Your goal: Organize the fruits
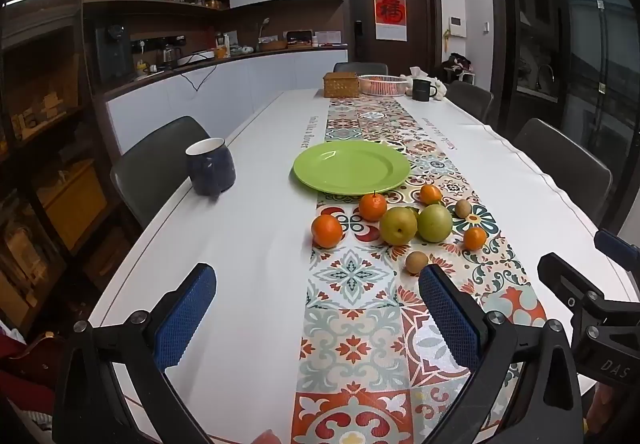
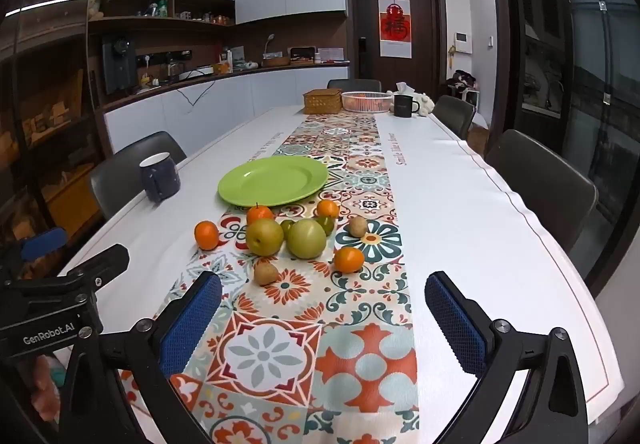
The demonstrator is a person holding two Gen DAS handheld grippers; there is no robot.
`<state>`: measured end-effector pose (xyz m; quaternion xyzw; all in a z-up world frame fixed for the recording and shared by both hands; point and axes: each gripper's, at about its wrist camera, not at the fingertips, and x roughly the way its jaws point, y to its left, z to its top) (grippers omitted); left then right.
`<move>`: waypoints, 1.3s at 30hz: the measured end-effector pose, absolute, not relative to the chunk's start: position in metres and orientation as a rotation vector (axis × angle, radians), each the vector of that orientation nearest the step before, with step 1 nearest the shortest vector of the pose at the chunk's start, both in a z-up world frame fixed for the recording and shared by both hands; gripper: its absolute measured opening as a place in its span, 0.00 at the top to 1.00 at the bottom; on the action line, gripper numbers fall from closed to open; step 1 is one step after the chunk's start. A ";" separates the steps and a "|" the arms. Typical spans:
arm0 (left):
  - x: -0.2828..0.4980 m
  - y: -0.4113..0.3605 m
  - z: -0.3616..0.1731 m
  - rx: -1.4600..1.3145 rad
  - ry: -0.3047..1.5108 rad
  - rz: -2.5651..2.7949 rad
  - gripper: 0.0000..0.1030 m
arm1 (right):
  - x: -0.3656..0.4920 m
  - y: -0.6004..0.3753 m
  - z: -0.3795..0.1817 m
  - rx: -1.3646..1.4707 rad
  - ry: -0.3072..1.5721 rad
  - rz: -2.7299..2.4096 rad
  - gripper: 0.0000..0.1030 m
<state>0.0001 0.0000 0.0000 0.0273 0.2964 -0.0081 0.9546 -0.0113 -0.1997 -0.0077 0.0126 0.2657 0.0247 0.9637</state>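
Observation:
An empty green plate lies on the patterned table runner. Just in front of it lies a cluster of fruit: two yellow-green pears, several oranges and two brown kiwis. My left gripper is open and empty, above the table short of the fruit. My right gripper is open and empty, also short of the fruit. Each gripper shows at the edge of the other's view.
A dark blue mug stands left of the plate near the table edge. At the far end are a wicker box, a white basket and a black mug. Grey chairs line both sides.

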 end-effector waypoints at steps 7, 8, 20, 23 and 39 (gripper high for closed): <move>-0.004 0.000 0.004 0.051 0.586 -0.023 0.00 | -0.012 -0.200 -0.008 0.028 0.537 0.052 0.00; -0.003 0.003 0.003 0.051 0.584 -0.022 0.00 | -0.012 -0.200 -0.008 0.028 0.536 0.051 0.00; -0.003 0.001 0.003 0.057 0.585 -0.015 0.00 | -0.013 -0.200 -0.007 0.030 0.532 0.052 0.00; -0.004 0.001 0.003 0.055 0.586 -0.015 0.00 | -0.013 -0.200 -0.008 0.031 0.531 0.052 0.00; -0.006 0.001 0.004 0.050 0.586 -0.023 0.00 | -0.013 -0.200 -0.008 0.034 0.530 0.052 0.00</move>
